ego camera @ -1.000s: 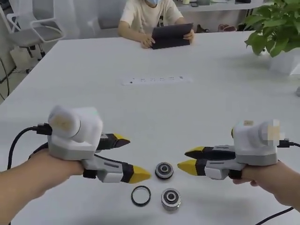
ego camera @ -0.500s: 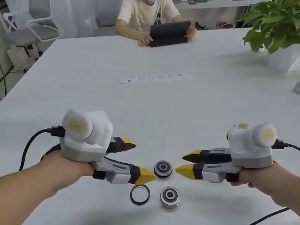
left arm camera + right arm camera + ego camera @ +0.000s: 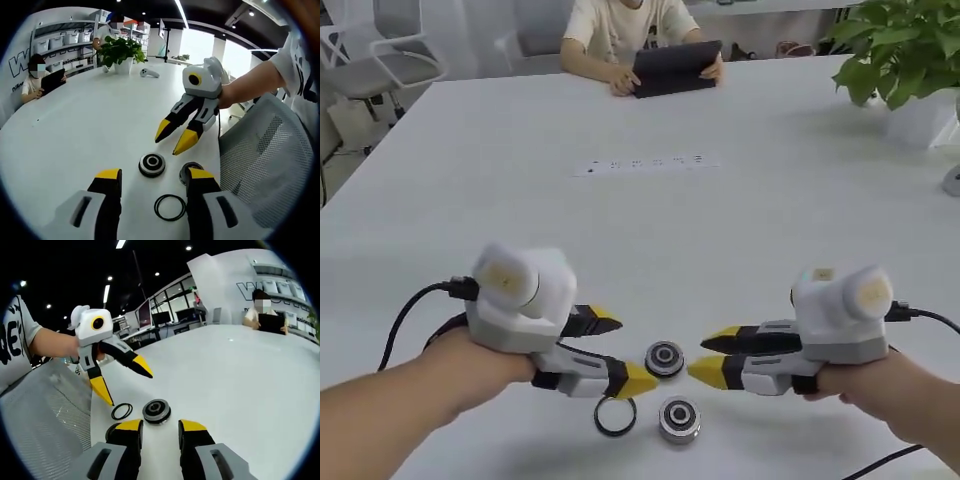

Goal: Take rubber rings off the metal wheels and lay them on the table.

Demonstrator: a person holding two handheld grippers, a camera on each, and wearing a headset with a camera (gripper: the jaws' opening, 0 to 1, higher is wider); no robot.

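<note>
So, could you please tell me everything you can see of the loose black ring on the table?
The black ring is a thin, plain hoop, rubber by its look, whole and round. It lies flat on the white table, off any wheel, just left of the nearer metal wheel without touching it.

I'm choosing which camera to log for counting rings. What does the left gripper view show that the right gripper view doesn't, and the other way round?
Left gripper view: the open right claw, a second metal wheel partly behind a jaw, and a potted plant.
Right gripper view: the open left claw and desk monitors in the background.
Both: the loose rubber ring, one metal wheel between the claws, the white table and a seated person with a tablet.
</note>
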